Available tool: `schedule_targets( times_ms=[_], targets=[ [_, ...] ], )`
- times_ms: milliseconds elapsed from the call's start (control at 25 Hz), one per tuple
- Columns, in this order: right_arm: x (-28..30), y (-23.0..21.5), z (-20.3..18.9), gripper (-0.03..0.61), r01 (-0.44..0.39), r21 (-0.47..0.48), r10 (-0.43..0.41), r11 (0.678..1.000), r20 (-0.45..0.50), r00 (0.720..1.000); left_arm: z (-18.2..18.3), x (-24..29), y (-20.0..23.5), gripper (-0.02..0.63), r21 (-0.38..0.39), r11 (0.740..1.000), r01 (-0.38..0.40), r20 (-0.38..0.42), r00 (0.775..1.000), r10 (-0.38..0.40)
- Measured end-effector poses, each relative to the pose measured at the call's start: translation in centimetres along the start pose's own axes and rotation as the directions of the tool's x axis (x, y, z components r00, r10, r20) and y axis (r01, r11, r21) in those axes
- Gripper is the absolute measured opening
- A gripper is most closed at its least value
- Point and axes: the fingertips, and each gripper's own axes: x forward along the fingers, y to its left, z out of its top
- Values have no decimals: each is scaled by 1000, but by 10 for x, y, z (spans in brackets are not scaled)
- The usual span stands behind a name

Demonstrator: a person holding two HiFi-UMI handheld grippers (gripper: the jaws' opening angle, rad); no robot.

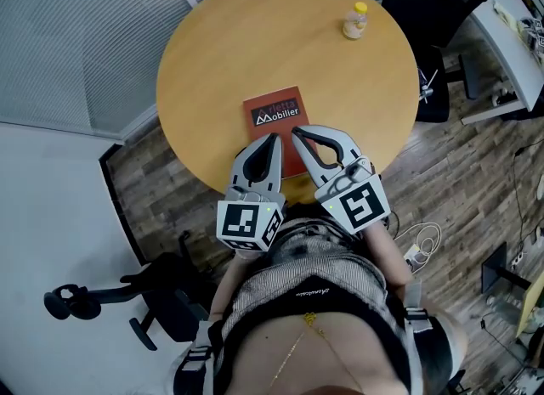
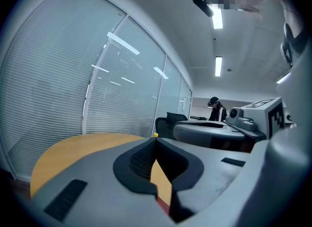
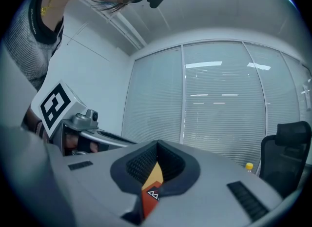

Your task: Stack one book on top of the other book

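Covering the near edge of the red book (image 1: 273, 112), left gripper (image 1: 276, 139) and right gripper (image 1: 297, 133) sit pressed together — empty.

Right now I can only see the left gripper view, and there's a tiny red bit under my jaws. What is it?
Observer: A red book with white letters, lying flat on the round table.
Operator: Is there another book beside it?
Observer: The head view shows only one red cover; if another lies underneath, I can't tell.
Operator: Is my other gripper open?
Observer: No, the right gripper is shut, with nothing between its jaws.
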Motion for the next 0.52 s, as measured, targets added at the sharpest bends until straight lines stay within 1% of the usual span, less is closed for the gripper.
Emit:
schedule_targets(
  times_ms=[520],
  targets=[
    [-1, 3, -8, 21, -28, -27, 27, 999, -45, 999, -5, 2, -1, 20, -11, 1000, 8, -12, 1000, -8]
  ],
)
